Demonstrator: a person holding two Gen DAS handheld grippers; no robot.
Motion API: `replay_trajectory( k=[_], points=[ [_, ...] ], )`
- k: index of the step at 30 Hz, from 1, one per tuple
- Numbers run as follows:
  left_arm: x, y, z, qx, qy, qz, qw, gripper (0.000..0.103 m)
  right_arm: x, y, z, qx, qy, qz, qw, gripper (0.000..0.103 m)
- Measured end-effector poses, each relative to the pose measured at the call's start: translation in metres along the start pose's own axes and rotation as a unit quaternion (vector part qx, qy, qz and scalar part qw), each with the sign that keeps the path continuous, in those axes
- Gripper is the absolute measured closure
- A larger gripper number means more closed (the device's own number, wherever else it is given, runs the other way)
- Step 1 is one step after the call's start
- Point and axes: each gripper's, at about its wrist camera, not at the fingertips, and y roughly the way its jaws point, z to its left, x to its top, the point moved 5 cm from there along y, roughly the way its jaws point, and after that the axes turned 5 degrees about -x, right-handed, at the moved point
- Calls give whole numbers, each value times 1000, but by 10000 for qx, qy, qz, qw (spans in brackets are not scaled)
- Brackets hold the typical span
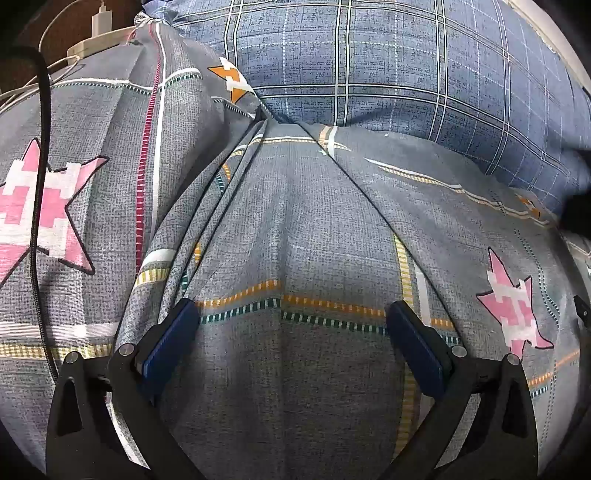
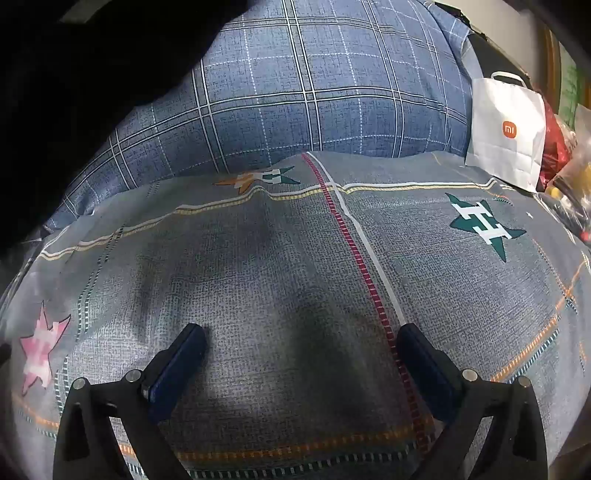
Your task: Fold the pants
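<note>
Left wrist: left claw (image 1: pixel 291 321) & right claw (image 2: pixel 301 345) gape empty over bed (image 2: pixel 480 295) (pants unseen, presumably pre-grab).

- Grey star-print bedsheet (image 1: pixel 295 229) fills the lower frame.
- Blue plaid pillow (image 1: pixel 388 66) at top.
- White charger (image 1: pixel 101 16) upper left.
- White paper bag (image 2: pixel 506 133) upper right.

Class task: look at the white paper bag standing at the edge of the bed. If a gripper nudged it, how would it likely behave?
The white paper bag stands tall and thin on soft grey bedding, so it would probably tip. Its creased sides suggest it would likely crumple.
</note>
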Motion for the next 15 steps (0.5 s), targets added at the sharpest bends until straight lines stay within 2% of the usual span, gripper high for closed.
replay_trajectory(
  k=[15],
  points=[
    [-2, 0, 1, -12, -4, 4, 10000, 0, 2, 2, -1, -4, -8, 7, 10000, 0]
  ],
)
